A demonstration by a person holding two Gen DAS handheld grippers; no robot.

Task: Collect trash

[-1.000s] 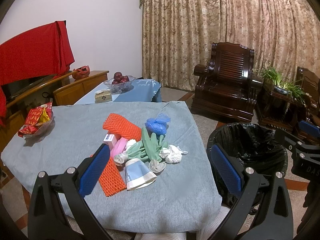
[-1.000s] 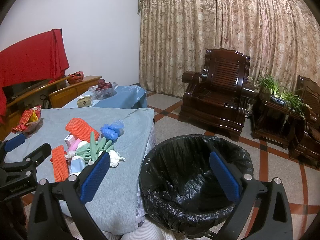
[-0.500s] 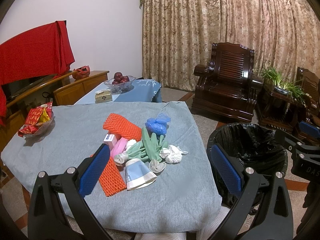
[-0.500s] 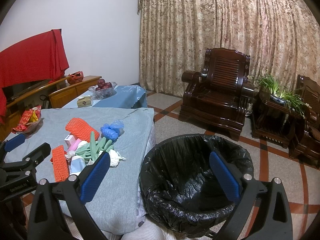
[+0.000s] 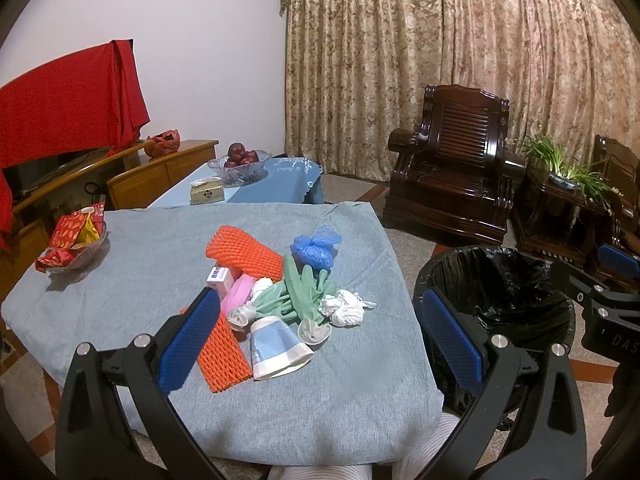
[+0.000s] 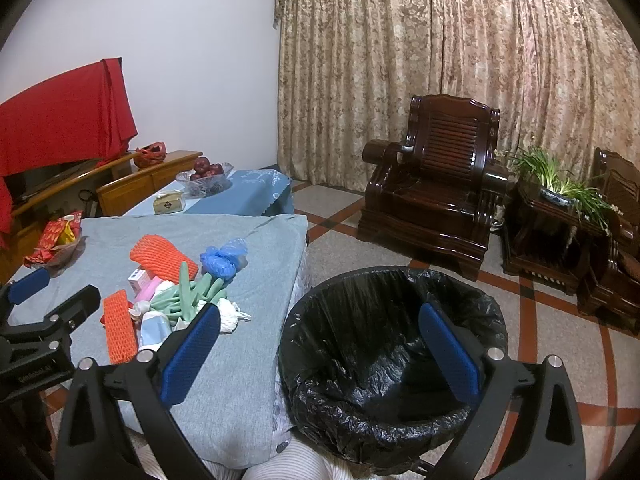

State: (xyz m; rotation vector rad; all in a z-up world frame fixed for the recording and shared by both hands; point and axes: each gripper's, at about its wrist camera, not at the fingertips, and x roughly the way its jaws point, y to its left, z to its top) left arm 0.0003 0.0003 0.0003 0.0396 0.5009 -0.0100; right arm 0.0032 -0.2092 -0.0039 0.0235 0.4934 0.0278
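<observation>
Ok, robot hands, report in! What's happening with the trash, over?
Left tongs open, empty, above the trash pile. Right tongs open, empty, over the black-lined bin. Nothing collected yet. Nothing blocking, over.

The near edge of the counter [image 5: 360,408] is bare cloth in front of the trash pile [image 5: 280,300], and bare cloth runs left toward the snack bowl [image 5: 76,248]. Right of the counter, the bin [image 6: 384,344] stands wide-mouthed, its liner unblocked. Open floor [image 6: 540,340] lies before the armchair [image 6: 436,204].
</observation>
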